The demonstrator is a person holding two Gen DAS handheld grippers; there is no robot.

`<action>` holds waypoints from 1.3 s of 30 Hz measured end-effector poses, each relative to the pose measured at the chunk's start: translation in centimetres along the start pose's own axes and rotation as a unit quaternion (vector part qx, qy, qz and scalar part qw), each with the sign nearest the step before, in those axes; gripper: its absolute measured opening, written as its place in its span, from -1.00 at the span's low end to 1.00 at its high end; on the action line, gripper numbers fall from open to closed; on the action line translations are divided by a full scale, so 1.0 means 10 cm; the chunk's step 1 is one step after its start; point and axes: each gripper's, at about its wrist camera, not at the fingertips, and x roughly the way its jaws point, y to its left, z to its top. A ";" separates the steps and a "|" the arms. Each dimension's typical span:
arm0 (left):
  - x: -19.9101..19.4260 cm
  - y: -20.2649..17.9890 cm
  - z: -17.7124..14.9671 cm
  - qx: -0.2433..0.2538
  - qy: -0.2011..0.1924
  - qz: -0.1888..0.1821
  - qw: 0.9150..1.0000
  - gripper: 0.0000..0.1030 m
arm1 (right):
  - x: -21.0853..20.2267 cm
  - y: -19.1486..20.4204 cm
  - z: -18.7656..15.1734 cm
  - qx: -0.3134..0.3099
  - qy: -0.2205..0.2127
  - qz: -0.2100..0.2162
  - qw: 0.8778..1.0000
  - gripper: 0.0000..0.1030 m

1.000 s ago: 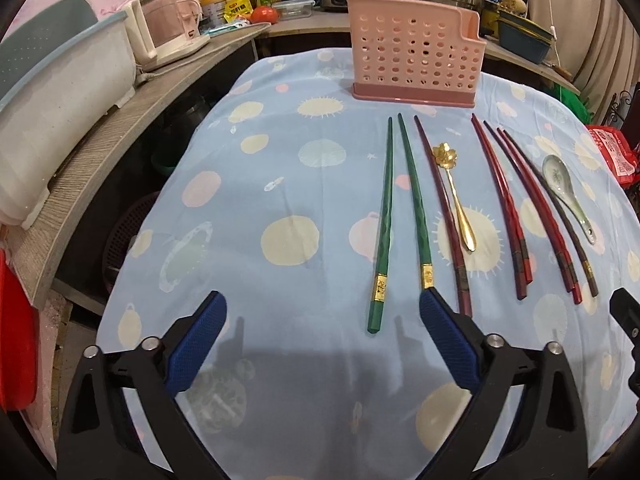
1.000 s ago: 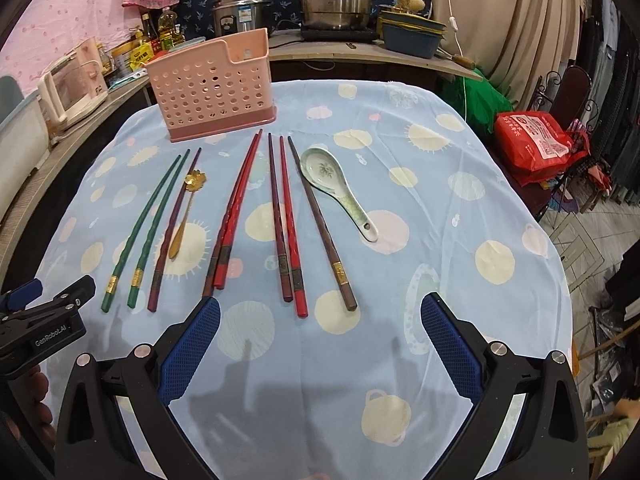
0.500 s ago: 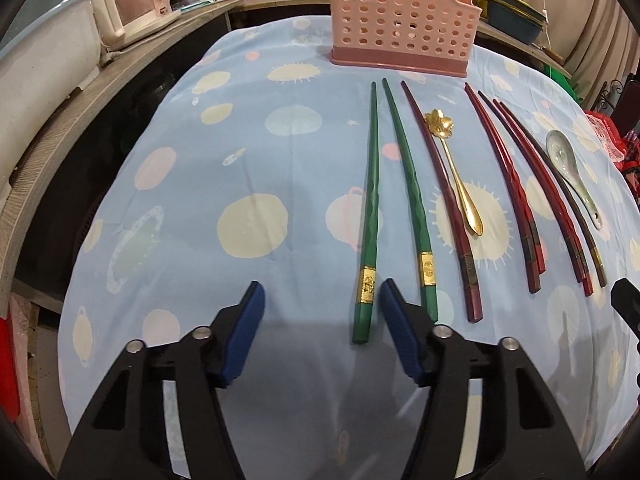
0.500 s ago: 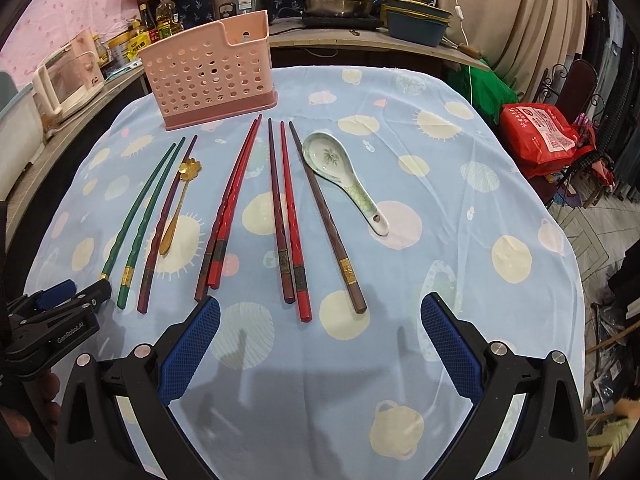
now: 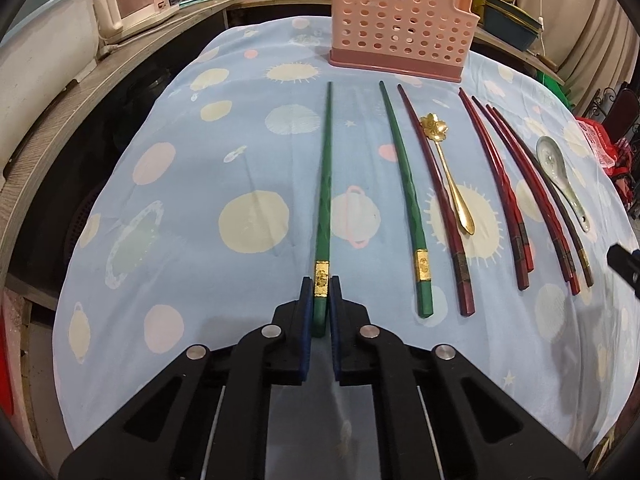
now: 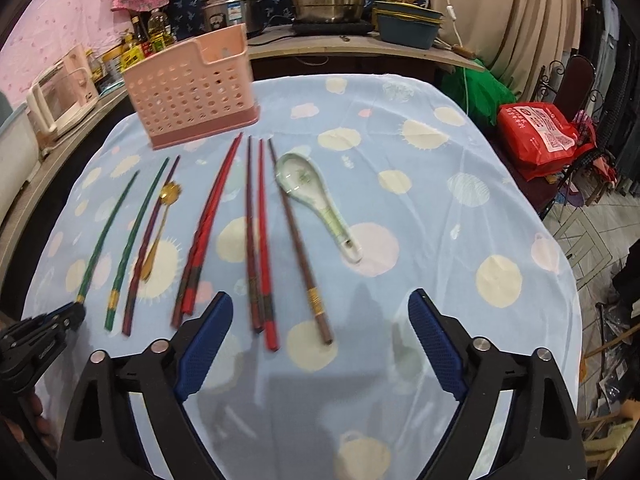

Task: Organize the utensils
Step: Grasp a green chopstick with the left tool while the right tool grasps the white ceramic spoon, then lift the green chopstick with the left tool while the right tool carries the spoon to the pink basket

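The leftmost green chopstick (image 5: 325,184) lies on the blue spotted cloth of the surface (image 5: 192,240), its gold-banded thick end pinched between the blue fingers (image 5: 306,308) of the left gripper (image 5: 320,300), which are closing onto it. Its mate, the second green chopstick (image 5: 404,184), lies apart at about 2 o'clock from that grip. Past it come a dark red chopstick (image 5: 436,200), a gold spoon (image 5: 448,168), more red chopsticks (image 5: 500,184) and a ceramic spoon (image 5: 558,168). The pink holder (image 5: 400,20) stands at 12 o'clock.

The right gripper (image 6: 320,320) has its fingers (image 6: 204,340) spread wide and closing, pressing nothing, with red chopstick ends (image 6: 264,312) and a brown chopstick (image 6: 304,256) between them. Only the right wrist view shows a red bag (image 6: 540,136) at 2 o'clock; it is motion-blurred.
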 end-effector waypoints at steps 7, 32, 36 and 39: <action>0.04 0.00 0.02 0.001 0.005 0.005 1.000 -0.86 | 0.37 -0.32 0.22 0.043 0.033 0.033 0.998 -0.04; -0.01 -0.03 -0.04 -0.002 0.006 -0.006 1.000 -0.86 | 0.67 -0.28 0.28 0.031 0.046 0.072 0.996 -0.84; -0.01 -0.03 -0.06 -0.003 0.004 -0.009 1.000 -0.86 | 0.71 -0.30 0.32 0.042 0.047 0.084 0.995 -0.83; -0.02 -0.01 -0.06 -0.007 0.004 -0.014 1.000 -0.86 | 0.73 -0.25 0.33 0.033 0.049 0.082 0.995 -0.79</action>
